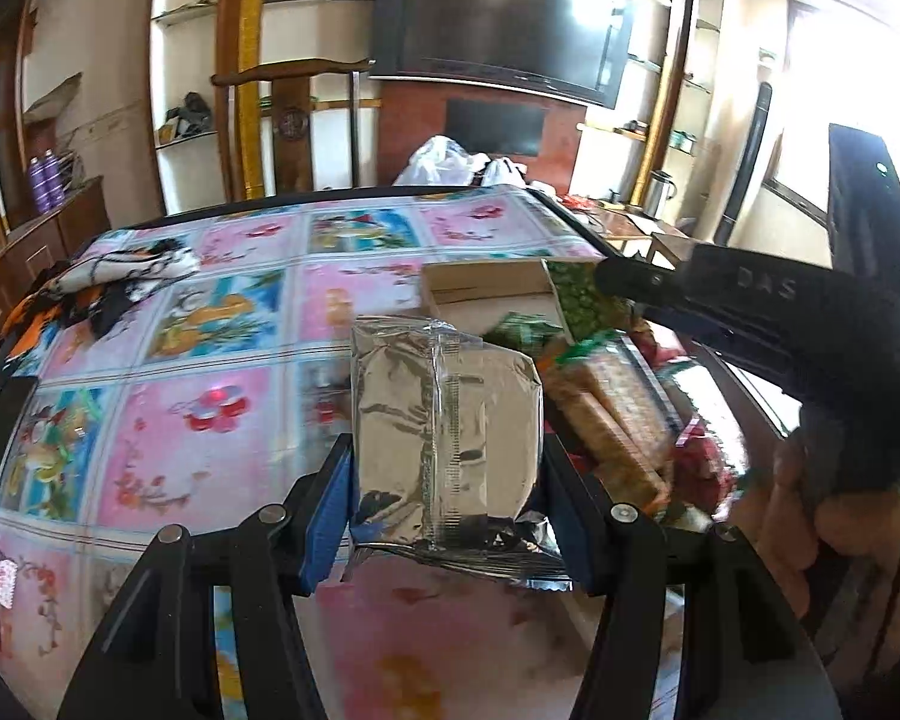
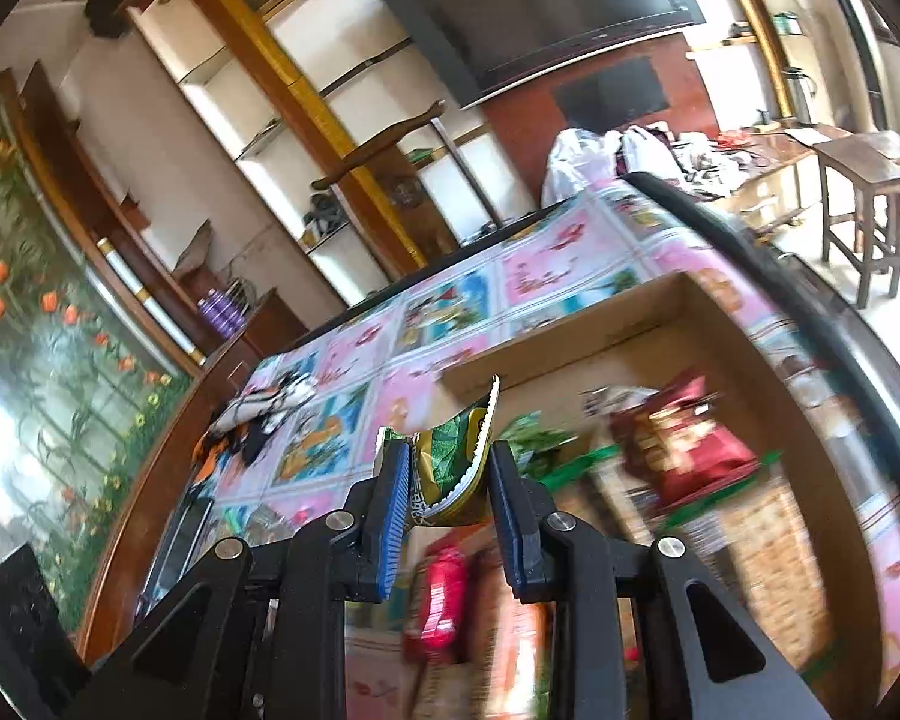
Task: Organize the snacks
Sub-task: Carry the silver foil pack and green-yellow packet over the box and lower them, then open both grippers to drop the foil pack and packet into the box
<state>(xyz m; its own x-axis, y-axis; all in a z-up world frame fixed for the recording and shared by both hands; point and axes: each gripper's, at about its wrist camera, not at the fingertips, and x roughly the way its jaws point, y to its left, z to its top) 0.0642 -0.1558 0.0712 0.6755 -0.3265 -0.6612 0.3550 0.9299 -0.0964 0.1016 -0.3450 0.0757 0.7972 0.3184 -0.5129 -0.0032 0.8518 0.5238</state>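
Left wrist view: left gripper (image 1: 447,480) clamped on a silver foil packet (image 1: 447,414), blue-padded fingers (image 1: 330,516) pressed against its two flanks, jaws spread only to the packet's width. Packet raised above the flowered tablecloth (image 1: 198,420), just left of the cardboard box (image 1: 486,288). Box set toward the cloth's right edge, with clear-wrapped cracker packs (image 1: 606,414) and red wrappers (image 1: 702,456) heaped at its near side, blurred. Above the box's right end, the black body of the right gripper (image 1: 750,306), its fingertips hidden from here. A patterned cloth (image 1: 126,276) crumpled well left of the box, at the far left of the table. Right wrist view: right gripper (image 2: 447,480) nipped onto a green snack packet (image 2: 450,462), jaws narrowed nearly together, the packet's serrated end sticking up past the pads (image 2: 393,510). Packet held over the near left corner of the cardboard box (image 2: 570,360). Inside the box, a red bag (image 2: 690,438) and green-edged packs (image 2: 546,444), smeared by motion. Beneath the gripper, just short of the box, another red wrapper (image 2: 444,600), too blurred to read.
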